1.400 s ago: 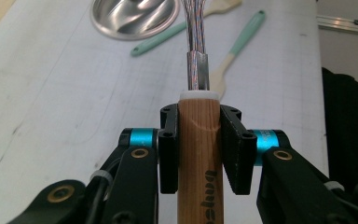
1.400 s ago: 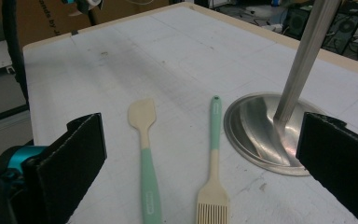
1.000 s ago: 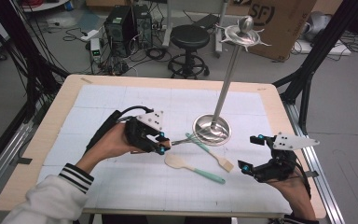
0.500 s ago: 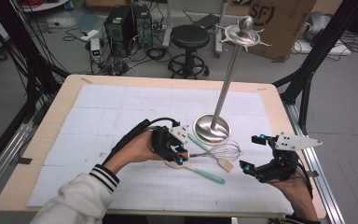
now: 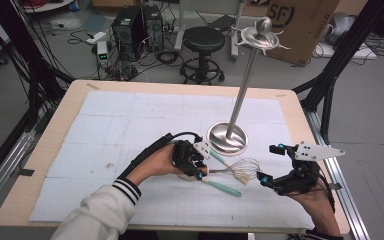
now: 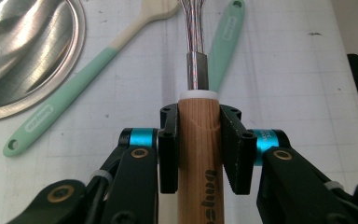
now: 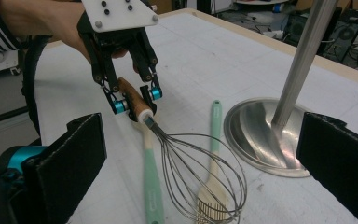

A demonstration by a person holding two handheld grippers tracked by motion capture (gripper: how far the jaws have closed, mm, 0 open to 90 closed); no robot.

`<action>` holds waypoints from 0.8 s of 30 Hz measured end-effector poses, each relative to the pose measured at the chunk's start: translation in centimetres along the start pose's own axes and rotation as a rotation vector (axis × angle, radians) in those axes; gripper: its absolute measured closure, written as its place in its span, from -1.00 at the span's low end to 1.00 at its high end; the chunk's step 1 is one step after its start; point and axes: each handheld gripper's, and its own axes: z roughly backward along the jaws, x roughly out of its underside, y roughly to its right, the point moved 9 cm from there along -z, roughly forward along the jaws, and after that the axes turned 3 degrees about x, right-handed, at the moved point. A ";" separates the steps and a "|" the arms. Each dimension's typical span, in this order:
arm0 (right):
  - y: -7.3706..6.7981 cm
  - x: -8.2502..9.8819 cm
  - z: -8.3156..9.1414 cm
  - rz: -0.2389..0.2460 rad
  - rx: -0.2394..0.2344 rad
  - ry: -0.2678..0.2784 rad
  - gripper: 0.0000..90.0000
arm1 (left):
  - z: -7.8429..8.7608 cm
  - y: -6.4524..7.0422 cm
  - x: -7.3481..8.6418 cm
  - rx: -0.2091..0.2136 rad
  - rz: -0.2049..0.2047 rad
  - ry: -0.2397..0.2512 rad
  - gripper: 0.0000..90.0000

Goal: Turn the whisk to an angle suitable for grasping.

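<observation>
- While we hold the right gripper point(image 5: 266, 165) at the near right of the table with its jaws spread wide and nothing between them, the left gripper point(image 5: 200, 163) does the work: its pads are clamped on the wooden handle of the whisk point(image 6: 198, 140), just left of centre at the near side.
- As we judge it, the grip sits close to the collar end of the handle, so the wire head point(image 7: 200, 186) hangs long beyond the jaws; a quick lift could let the whisk swing or pivot between the flat pads.
- We also see the wire loops lying over the pale bowl of a wooden spoon point(image 7: 209, 198), with a mint-handled spatula point(image 7: 151, 186) beside it; dragging the whisk instead of raising it could catch either one and pull it along.
- Just beyond, the steel stand's round base point(image 5: 226, 138) sits near the whisk, and its pole point(image 5: 242, 85) tilts up to a hooked top; a careless sweep of the whisk could knock it and rock the stand.
- Underneath lies a white gridded mat point(image 5: 130, 125) on a light wooden table point(image 5: 70, 97).
- Farther off, we see a grey floor with a black stool point(image 5: 202, 42), computer towers point(image 5: 137, 25), loose cables and a cardboard box point(image 5: 300, 25).
</observation>
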 end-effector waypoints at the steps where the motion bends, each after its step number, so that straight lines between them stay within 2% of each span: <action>1: 0.0 0.0 0.0 -0.001 0.000 0.000 -1.00 | -0.2 -0.1 -0.1 0.000 0.000 0.006 0.56; 7: 0.0 0.1 -0.3 -0.001 -0.003 -0.004 -1.00 | -1.5 -0.5 0.0 0.010 -0.008 -0.007 0.56; 12: 0.0 0.2 -0.5 -0.001 -0.006 -0.008 -1.00 | -2.2 -0.9 0.3 0.014 0.010 -0.021 0.56; 20: 0.0 0.2 -0.4 -0.005 -0.006 -0.007 -1.00 | -3.1 -0.9 0.6 0.016 0.006 -0.054 0.56; 24: 0.0 0.2 -0.3 -0.002 -0.004 -0.007 -1.00 | -3.2 -0.9 0.5 0.010 0.025 -0.050 0.51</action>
